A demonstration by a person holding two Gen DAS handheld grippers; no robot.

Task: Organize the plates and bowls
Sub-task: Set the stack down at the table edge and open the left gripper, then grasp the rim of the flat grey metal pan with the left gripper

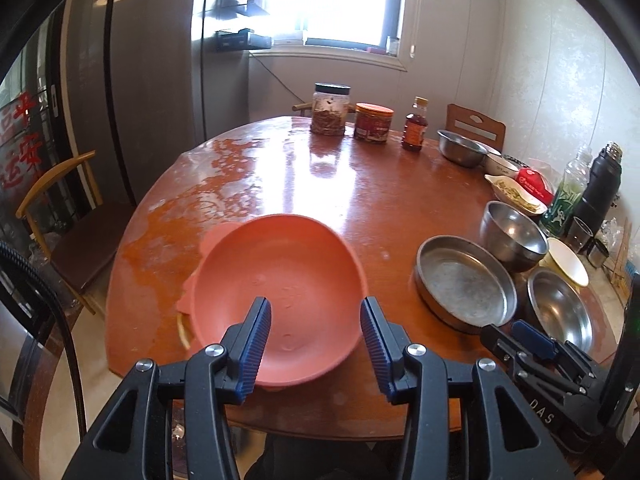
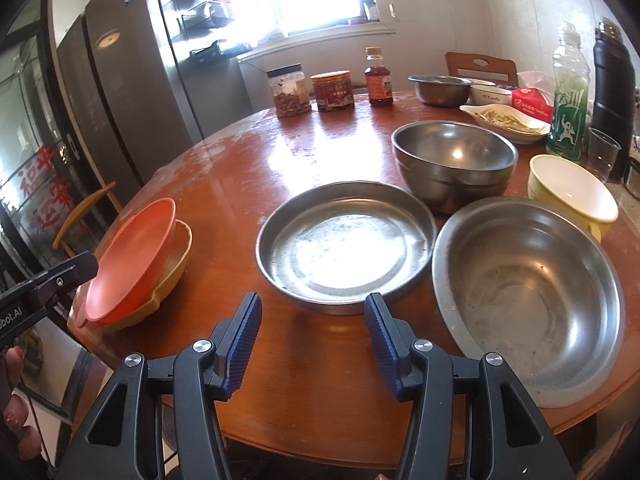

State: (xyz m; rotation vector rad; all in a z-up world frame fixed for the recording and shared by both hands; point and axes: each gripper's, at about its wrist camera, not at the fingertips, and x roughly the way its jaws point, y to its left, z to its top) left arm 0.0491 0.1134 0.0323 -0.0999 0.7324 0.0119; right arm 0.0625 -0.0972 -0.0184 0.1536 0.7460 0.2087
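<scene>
An orange plastic plate rests stacked in a yellow plate at the table's near left; the orange plate also shows in the right wrist view. My left gripper is open, its fingers over the orange plate's near rim. My right gripper is open and empty just in front of a flat steel pan. A wide steel bowl sits right of the pan. A deep steel bowl and a cream bowl stand behind.
The round wooden table holds two jars, a sauce bottle, another steel bowl, a white bowl, a food dish, a green bottle and a black flask. A refrigerator and a chair stand at the left.
</scene>
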